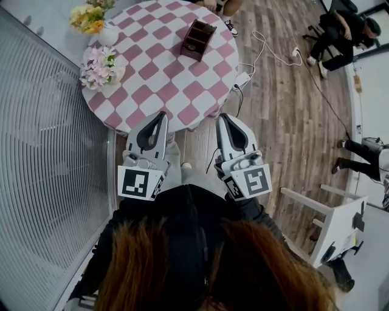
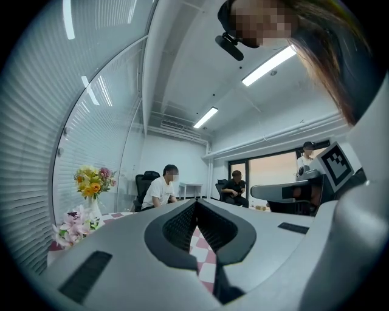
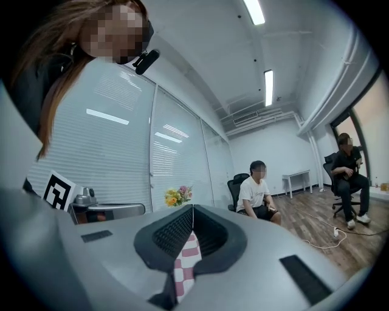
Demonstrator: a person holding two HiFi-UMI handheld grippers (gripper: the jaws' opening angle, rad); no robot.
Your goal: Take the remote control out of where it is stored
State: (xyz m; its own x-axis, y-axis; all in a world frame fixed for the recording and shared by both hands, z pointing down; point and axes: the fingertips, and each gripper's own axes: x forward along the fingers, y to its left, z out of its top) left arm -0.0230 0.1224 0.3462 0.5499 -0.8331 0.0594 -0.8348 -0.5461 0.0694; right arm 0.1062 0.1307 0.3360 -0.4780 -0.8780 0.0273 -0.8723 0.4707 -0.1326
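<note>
A brown wooden holder [image 1: 197,39] stands on the far side of the round table [image 1: 152,85], which has a pink and white checked cloth. Something dark lies inside it; I cannot make out the remote control. My left gripper [image 1: 163,115] and right gripper [image 1: 221,116] hover side by side at the table's near edge, well short of the holder. Both are shut and hold nothing. In the left gripper view the left gripper [image 2: 196,204] has its jaws meeting, with checked cloth below. In the right gripper view the right gripper [image 3: 192,208] is likewise shut.
A yellow bouquet [image 1: 88,17] in a white vase and pink flowers [image 1: 102,65] stand on the table's left side. A glass wall with blinds [image 1: 48,152] runs along the left. A power strip and cables [image 1: 243,79] lie on the wooden floor. People sit beyond the table.
</note>
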